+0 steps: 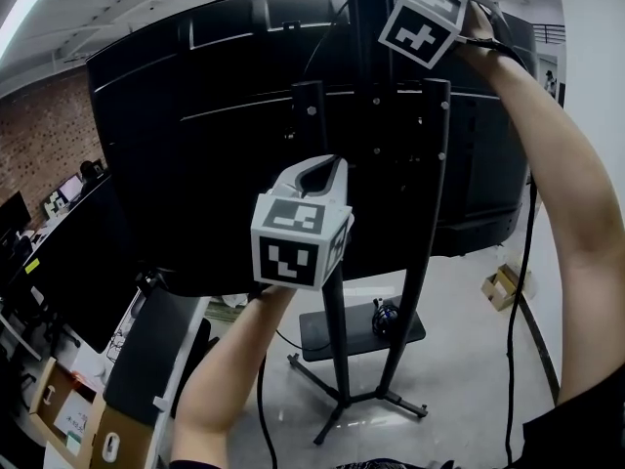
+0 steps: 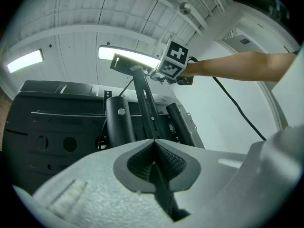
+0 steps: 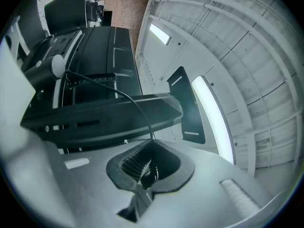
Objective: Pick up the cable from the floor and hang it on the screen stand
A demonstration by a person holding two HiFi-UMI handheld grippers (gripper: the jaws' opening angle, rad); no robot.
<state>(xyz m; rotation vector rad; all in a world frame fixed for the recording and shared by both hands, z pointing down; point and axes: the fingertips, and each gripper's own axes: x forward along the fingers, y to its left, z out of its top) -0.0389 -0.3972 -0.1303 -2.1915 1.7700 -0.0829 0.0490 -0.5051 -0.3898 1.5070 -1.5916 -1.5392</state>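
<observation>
The cable (image 3: 138, 110), likely soft and light, is being pinched tight by the right gripper (image 3: 148, 167) at the stand (image 1: 369, 57) top, while the left gripper (image 2: 154, 161) is being held shut, empty.

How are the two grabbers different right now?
The right gripper is up high at the top of the screen stand; the left gripper is lower, in front of the screen. The right gripper's jaws are pinching the cable; the left gripper's jaws are shut on nothing. Both carry a cube with square markers.
</observation>
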